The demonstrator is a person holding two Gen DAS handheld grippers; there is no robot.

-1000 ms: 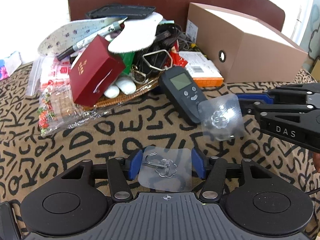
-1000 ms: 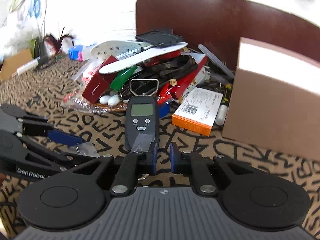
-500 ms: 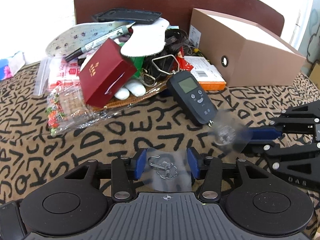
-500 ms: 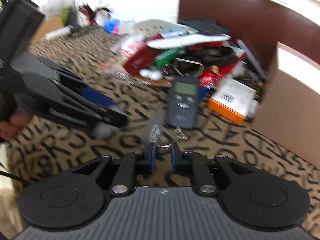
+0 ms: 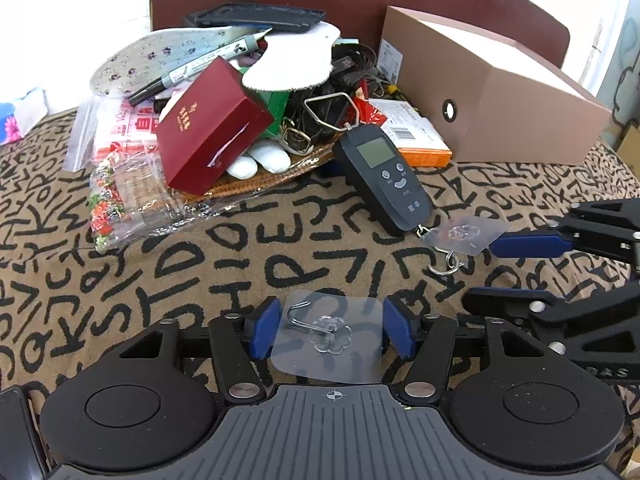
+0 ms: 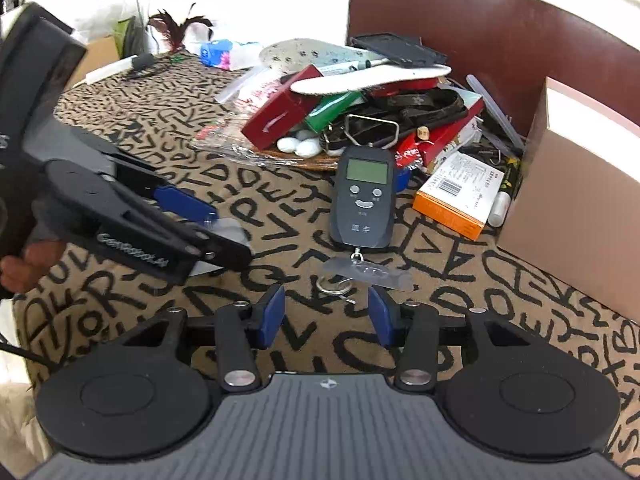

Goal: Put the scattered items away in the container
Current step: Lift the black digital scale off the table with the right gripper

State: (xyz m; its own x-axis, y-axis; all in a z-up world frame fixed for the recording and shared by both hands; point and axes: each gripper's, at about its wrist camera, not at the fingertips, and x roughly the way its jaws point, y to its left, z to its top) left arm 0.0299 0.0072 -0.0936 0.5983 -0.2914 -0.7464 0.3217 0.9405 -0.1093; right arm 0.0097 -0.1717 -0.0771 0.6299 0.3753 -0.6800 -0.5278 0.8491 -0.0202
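We carry two matching black plastic tools: our left gripper point(image 5: 331, 334) and right gripper point(image 6: 326, 314) each pair blue finger pads point(image 5: 266, 330) with angular black linkage arms pinned by silver screws point(image 5: 245, 391). Round black discs flank a ribbed grey housing marked with a small crosshair. White "GenRobot" lettering runs along the left tool's side point(image 6: 132, 250); "DAS" shows on the right one's point(image 5: 608, 372).
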